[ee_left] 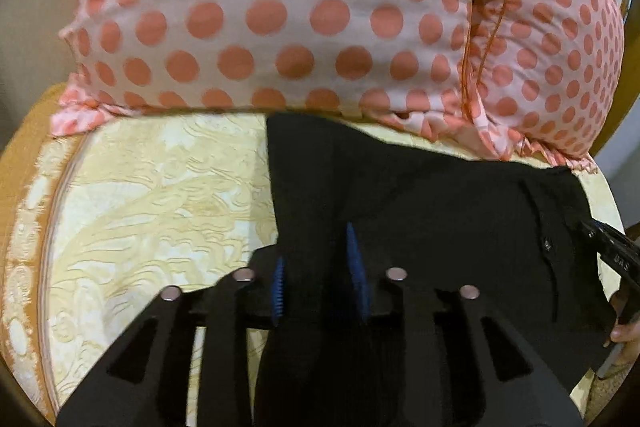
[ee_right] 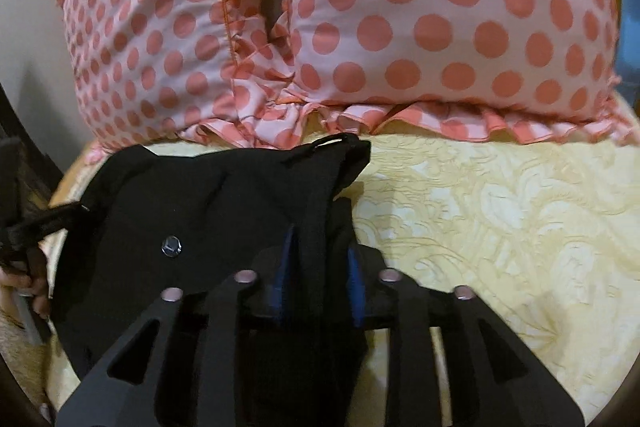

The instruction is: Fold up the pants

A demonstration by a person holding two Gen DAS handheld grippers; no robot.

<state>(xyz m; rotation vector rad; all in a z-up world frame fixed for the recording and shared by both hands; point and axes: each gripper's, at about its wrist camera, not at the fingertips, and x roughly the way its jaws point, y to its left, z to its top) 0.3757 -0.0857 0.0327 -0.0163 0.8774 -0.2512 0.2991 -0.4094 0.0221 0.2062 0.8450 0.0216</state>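
Black pants (ee_left: 420, 195) lie on a cream patterned bedspread (ee_left: 160, 195), their far edge against the pillows. My left gripper (ee_left: 318, 279) is shut on a fold of the pants near their left edge; the black cloth fills the gap between the blue pads (ee_left: 354, 259). In the right wrist view the pants (ee_right: 208, 195) show a metal button (ee_right: 171, 246) and a waist hook at the top edge. My right gripper (ee_right: 320, 275) is shut on the pants' right edge, cloth bunched between its blue pads (ee_right: 287, 267). The right gripper also shows at the left wrist view's right edge (ee_left: 612, 247).
Two pink pillows with coral dots (ee_left: 280, 7) (ee_right: 440, 19) stand along the back of the bed, their frills touching the pants. Bare bedspread lies left of the pants (ee_left: 120, 227) and right of them (ee_right: 500, 219). A hand (ee_right: 24, 283) is at the far left.
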